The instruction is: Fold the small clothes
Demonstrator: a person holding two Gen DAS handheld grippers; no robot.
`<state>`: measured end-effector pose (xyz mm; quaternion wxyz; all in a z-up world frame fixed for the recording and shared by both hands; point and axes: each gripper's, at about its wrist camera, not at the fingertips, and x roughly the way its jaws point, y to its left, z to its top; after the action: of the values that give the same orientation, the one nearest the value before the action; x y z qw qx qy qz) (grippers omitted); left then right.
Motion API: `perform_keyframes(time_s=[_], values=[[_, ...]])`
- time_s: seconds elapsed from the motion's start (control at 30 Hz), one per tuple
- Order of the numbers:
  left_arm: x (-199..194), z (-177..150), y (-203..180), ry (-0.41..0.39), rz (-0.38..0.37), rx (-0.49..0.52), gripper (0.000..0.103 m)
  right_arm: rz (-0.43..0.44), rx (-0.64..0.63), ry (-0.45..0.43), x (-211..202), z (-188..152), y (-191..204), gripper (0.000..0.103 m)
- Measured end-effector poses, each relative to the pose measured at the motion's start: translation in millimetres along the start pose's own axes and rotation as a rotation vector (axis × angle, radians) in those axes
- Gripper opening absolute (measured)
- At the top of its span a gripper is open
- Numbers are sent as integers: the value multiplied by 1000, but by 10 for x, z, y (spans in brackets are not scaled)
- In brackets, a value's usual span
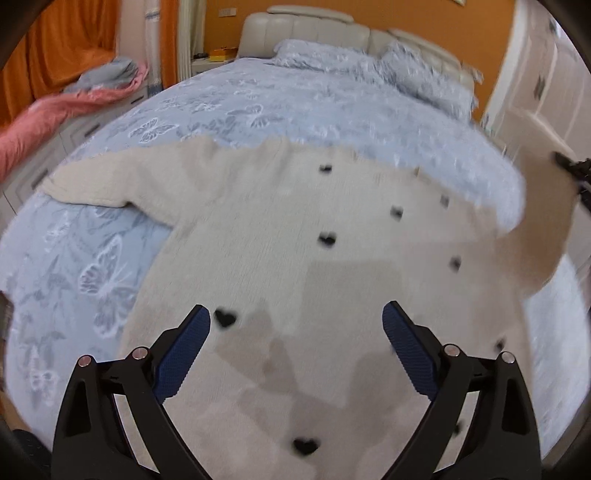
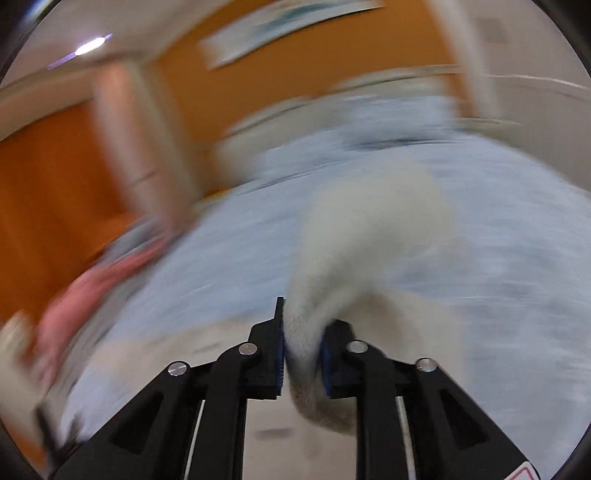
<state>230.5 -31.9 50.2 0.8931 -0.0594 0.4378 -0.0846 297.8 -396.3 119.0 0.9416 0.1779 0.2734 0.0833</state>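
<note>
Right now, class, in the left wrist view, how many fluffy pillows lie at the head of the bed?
2. The left pillow lies against the middle of the headboard; the right pillow sits beside it. Blur could hide another behind them.

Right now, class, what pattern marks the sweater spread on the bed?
Small black hearts on the cream sweater, clearest in the left wrist view.

Sweater (image 1: 295,236) lay on bedspread (image 1: 258,107), near end of bed; pillows (image 1: 369,62) at far end; folded blankets (image 1: 74,99) far left.

One cream sweater (image 1: 295,258), two pillows (image 1: 424,70), one pink blanket (image 1: 55,107), one blue bedspread (image 1: 92,258).
</note>
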Motion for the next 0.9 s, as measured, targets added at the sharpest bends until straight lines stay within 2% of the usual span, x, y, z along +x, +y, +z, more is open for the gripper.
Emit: perform_keyframes(time_s=[0.03,0.07,0.13,0.2,0.27,0.3,0.37,0.43,0.5,0.53,0.57,0.6,0.63,0.67,0.7,0.73,0.8,0.83,0.87,0.9], values=[[24,81,21,2,-38,-36,93,38,-34,24,131,-92,221,37],[62,165,28,10,-60,-66,93,54,-82,55,318,-256,484,39],[160,310,52,31,-107,-120,95,-7,-114,105,538,-569,677,39],[311,480,59,53,-153,-150,96,-68,-60,129,499,-768,528,40],[543,622,56,78,-167,-159,98,-198,14,111,224,-977,184,54],[681,669,66,95,-172,-167,98,-256,34,105,135,-1035,65,66],[1073,725,118,156,-152,-210,98,-359,67,126,-40,-1210,-199,66],[1343,734,208,198,-124,-283,97,-400,82,209,-48,-1357,-449,66],[1473,743,330,186,-119,-387,94,-397,56,266,-4,-1467,-487,66],[1467,775,342,166,-118,-406,93,-390,46,275,52,-1480,-483,66],[1452,798,331,155,-112,-406,85,-386,36,283,108,-1502,-473,66],[1451,851,294,147,-109,-384,64,-389,19,291,155,-1502,-416,65],[1465,894,245,150,-117,-351,53,-404,-11,304,300,-1502,-394,54],[1484,934,189,163,-120,-319,34,-416,-27,315,395,-1463,-422,41],[1486,983,149,169,-117,-292,23,-434,-27,317,444,-1403,-444,13],[1503,1023,132,163,-104,-265,21,-433,14,284,407,-1264,-515,11],[1438,1055,38,125,-91,-199,13,-391,156,159,126,-1040,-741,10],[1431,1042,6,116,-79,-174,12,-403,196,130,22,-1037,-846,8],[1478,1013,-5,126,-63,-164,12,-433,218,123,-19,-1091,-940,8],[1527,977,7,143,-57,-161,12,-494,243,189,56,-1217,-1115,7]])
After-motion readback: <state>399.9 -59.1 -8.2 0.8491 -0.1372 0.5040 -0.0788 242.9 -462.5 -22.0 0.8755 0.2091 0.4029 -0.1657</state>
